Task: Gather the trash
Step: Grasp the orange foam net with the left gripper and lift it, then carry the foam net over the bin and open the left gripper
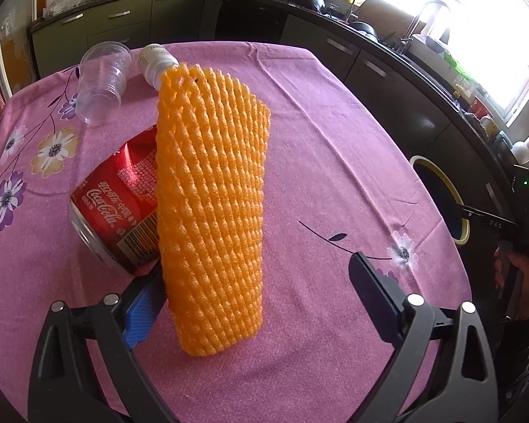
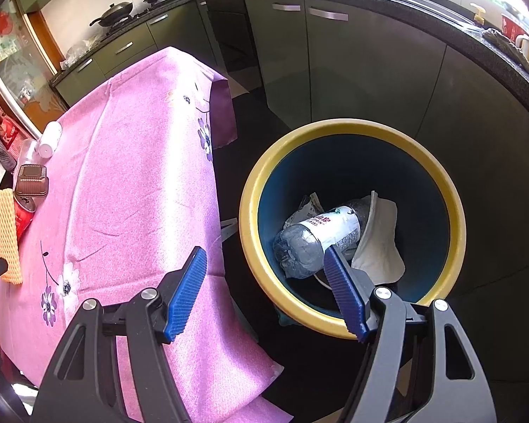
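An orange foam fruit net stands upright on the pink flowered tablecloth. My left gripper is open around its lower part: the left pad sits against the net, the right finger stands well clear. Just behind the net lies a red Coca-Cola can on its side. My right gripper is open and empty, hanging over the near rim of the yellow-rimmed blue bin. The bin holds a crushed plastic bottle and white paper.
A clear plastic cup and a white bottle lie at the table's far left. A brown plastic tray sits by the can. The bin stands on the floor off the table's right edge. Dark kitchen cabinets run behind it.
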Demonstrator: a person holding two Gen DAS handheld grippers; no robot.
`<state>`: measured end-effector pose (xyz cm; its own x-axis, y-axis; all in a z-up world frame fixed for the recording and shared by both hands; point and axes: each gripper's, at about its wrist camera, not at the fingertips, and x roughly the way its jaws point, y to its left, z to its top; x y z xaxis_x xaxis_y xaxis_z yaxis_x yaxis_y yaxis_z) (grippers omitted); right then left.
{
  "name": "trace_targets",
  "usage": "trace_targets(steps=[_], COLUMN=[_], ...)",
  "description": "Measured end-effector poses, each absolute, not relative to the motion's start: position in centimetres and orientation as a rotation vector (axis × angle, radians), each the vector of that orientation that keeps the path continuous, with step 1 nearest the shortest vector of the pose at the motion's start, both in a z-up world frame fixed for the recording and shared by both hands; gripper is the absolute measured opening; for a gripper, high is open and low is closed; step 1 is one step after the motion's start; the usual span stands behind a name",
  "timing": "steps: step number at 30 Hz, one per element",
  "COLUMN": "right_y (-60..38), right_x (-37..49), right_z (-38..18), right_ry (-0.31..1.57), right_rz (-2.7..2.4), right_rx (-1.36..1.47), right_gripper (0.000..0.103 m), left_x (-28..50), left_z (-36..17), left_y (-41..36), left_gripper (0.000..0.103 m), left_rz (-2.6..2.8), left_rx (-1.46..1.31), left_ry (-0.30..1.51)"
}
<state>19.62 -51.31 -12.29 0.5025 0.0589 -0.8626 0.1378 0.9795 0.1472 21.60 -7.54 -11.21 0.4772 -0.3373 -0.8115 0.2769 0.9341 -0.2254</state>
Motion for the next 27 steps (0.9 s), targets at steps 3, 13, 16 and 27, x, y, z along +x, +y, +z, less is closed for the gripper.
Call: trace_targets(steps=[3, 13, 16, 27], right_y=[-51.1, -50.3, -50.2, -50.9], right_x=[19.7, 19.7, 19.7, 18.9], right_z=[-12.4, -12.7, -12.7, -11.9], right_ry=[1.051, 1.059, 1.060, 1.030], right_rz=[-0.041, -0.025, -0.021, -0.028], right_rx=[0.204, 0.197, 0.197, 0.216], right_gripper=[0.069, 0.069, 0.069, 0.069], left_x=[21.9, 21.8, 21.9, 19.4], left_z=[-11.4, -12.0, -12.2, -9.5], left_y=[-7.5, -8.0, -8.1, -8.5], left_gripper=[0.060, 0.016, 0.013, 0.012], left_rz=[-0.387, -0.416, -0.424, -0.537], left_rx=[-0.085, -0.071, -0.065, -0.071], left_ry=[1.020, 1.023, 1.021, 0.959])
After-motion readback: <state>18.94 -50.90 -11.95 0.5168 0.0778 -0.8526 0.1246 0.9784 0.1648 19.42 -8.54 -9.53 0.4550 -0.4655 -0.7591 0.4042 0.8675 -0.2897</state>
